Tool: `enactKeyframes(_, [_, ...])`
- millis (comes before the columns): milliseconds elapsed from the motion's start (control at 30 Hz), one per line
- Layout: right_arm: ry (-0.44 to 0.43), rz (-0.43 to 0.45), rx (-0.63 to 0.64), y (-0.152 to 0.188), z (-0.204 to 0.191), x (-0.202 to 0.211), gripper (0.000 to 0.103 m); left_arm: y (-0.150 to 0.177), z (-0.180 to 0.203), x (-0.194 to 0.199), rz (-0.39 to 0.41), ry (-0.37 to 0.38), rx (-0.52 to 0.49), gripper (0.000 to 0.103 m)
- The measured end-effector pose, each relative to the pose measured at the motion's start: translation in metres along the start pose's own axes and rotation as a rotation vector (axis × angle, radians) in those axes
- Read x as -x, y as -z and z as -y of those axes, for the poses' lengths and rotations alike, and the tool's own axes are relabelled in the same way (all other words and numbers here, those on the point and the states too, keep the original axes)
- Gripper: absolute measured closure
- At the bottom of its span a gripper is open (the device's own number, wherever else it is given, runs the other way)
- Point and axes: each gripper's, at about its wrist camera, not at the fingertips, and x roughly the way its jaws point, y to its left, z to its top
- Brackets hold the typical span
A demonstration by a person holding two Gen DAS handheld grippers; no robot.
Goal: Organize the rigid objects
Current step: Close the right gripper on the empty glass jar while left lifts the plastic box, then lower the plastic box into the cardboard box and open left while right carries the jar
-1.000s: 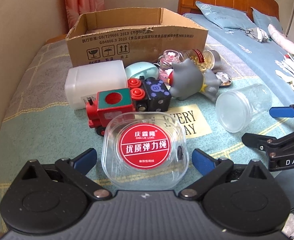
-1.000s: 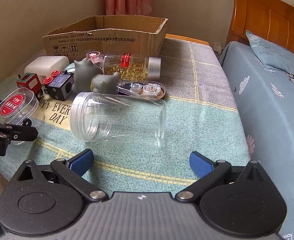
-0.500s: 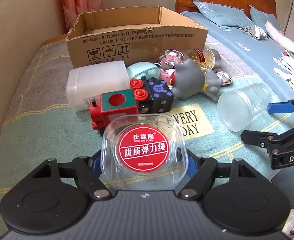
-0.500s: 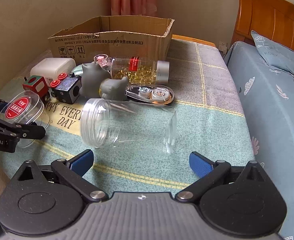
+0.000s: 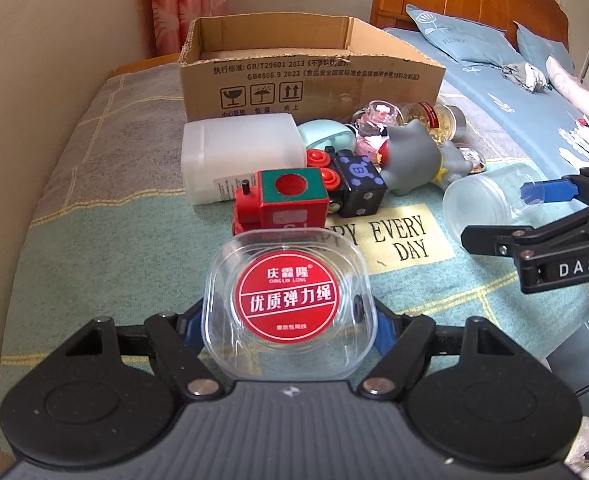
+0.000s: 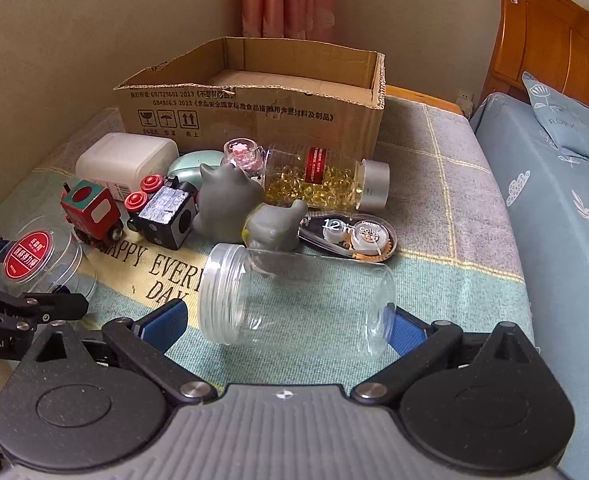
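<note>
My left gripper [image 5: 288, 324] is shut on a clear plastic case with a round red label [image 5: 288, 300], seen also in the right wrist view [image 6: 34, 260]. My right gripper [image 6: 284, 320] is open, its blue fingers on either side of a clear empty jar [image 6: 298, 300] lying on its side; the jar also shows in the left wrist view [image 5: 490, 200]. An open cardboard box [image 5: 310, 68] stands at the back, also in the right wrist view [image 6: 254, 100].
In front of the box lie a white container [image 5: 238, 156], a red toy train [image 5: 282, 200], a black cube car [image 5: 358, 188], a grey toy figure [image 6: 230, 204], a bottle of yellow capsules [image 6: 322, 176] and a correction tape [image 6: 354, 236]. A bed [image 6: 554, 200] lies to the right.
My left gripper closed on the red-label case. My right gripper moved forward so its open fingers now flank the clear jar.
</note>
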Motion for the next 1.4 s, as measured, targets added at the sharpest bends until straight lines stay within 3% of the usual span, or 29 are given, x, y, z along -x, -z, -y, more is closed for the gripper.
enactKeyframes(133, [0.003,-0.010,-0.016,-0.004,0.002,-0.003,0.000,0.000,0.000,0.001,-0.004,0.001,-0.007,0.027])
enactKeyframes(300, [0.040,-0.024,0.010,-0.006,0.001,-0.002,0.009,-0.003,0.000,0.006,-0.008,0.003,-0.020,0.028])
enactKeyframes(667, [-0.031,-0.032,0.097,-0.014,0.007,0.017,0.010,-0.029,0.004,0.037,0.027,0.026,-0.063,0.028])
enactKeyframes(1000, [-0.101,0.044,0.162,-0.048,0.013,0.050,0.010,-0.118,0.000,0.047,0.165,-0.033,-0.116,0.028])
enactKeyframes(1233, [-0.105,0.104,0.152,-0.078,0.022,0.061,0.010,-0.199,-0.013,-0.004,0.151,-0.050,-0.105,0.028])
enactKeyframes(1400, [-0.076,0.123,0.154,-0.088,0.028,0.066,0.010,-0.239,-0.023,-0.045,0.131,-0.089,-0.066,0.027])
